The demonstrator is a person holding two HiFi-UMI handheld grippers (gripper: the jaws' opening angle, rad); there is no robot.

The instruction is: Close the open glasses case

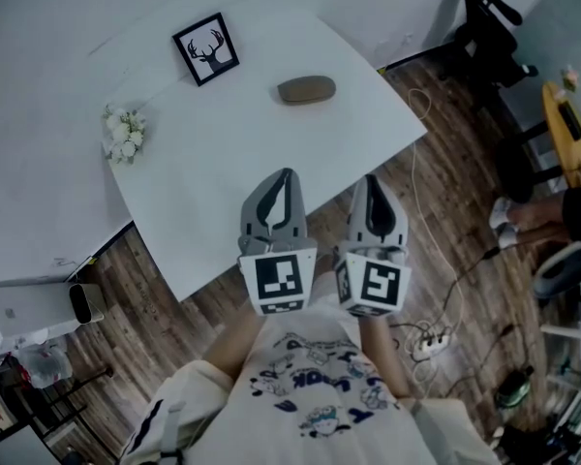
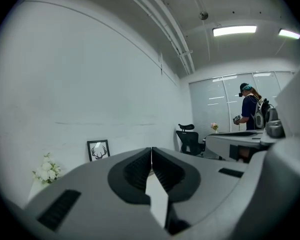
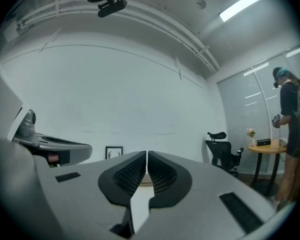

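Open stretch of white table (image 1: pixel 223 192) from near edge up to glasses case (image 1: pixel 306 89), passable straight ahead. Left gripper (image 1: pixel 287 171) and right gripper (image 1: pixel 370 177) side by side over near edge, narrow gap between. Framed picture (image 1: pixel 205 48) back-left of case, near but apart. Flowers (image 1: pixel 124 134) at left edge, well apart. Wall (image 2: pixel 80 74) close behind table. Off right edge: floor, power strip (image 1: pixel 432 340), office chair (image 1: pixel 489 27).
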